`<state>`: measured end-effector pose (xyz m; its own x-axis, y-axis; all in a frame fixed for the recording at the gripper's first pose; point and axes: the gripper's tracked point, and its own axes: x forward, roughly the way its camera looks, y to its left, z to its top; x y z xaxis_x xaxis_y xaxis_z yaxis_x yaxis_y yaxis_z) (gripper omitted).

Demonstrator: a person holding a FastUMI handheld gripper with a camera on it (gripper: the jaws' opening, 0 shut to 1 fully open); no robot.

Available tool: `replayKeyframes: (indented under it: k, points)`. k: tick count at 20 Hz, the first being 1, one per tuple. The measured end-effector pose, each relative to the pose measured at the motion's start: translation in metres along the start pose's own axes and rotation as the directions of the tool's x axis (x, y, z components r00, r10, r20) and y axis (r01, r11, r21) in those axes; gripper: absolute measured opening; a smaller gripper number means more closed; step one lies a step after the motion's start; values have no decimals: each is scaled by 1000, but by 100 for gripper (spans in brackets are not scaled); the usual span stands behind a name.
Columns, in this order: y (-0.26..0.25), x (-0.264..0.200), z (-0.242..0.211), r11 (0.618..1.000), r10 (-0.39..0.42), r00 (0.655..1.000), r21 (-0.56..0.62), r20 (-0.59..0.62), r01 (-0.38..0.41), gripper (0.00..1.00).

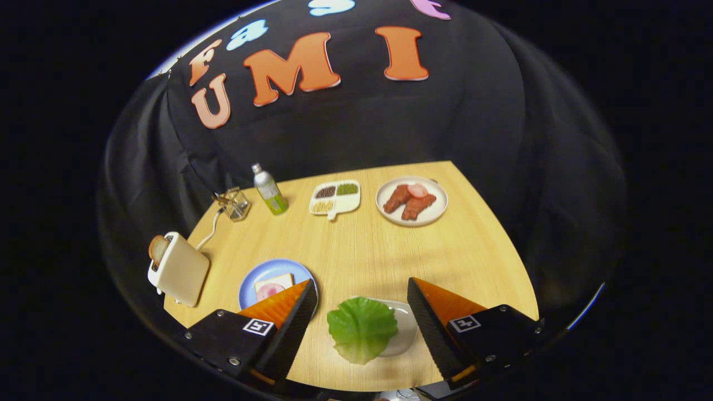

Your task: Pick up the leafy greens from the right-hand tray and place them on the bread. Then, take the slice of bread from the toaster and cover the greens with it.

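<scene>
At the far side of my wooden worktop (367, 250) a round white plate (411, 201) carries two reddish meat pieces and a pink slice. Beside it lies a compartment dish (335, 197) of dark, green and pale fillings, then a tilted green bottle (269, 190) and a small clear container (236, 204).

No word, brand name or number can be read on anything here. Each finger of the tool (362, 301) carries a small square black-and-white marker, a coded pattern and not lettering. The fingers stand spread wide apart with the leafy greens (361, 328) lying between them, untouched. The bottle (269, 189) at the far side of the tabletop (367, 250) wears a green label, too small to read.
</scene>
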<state>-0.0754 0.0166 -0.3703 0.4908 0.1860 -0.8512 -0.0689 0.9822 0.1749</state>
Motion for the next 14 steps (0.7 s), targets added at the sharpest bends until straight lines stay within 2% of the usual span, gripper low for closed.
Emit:
replayKeyframes:
  k: [5,10,14]
  points:
    - [-4,31,-47,998,0,983,-56,-181,-10,97]
    - [-10,63,-100,994,-21,937,-111,-349,-19,96]
    - [-17,81,-122,991,-67,906,-134,-418,11,95]
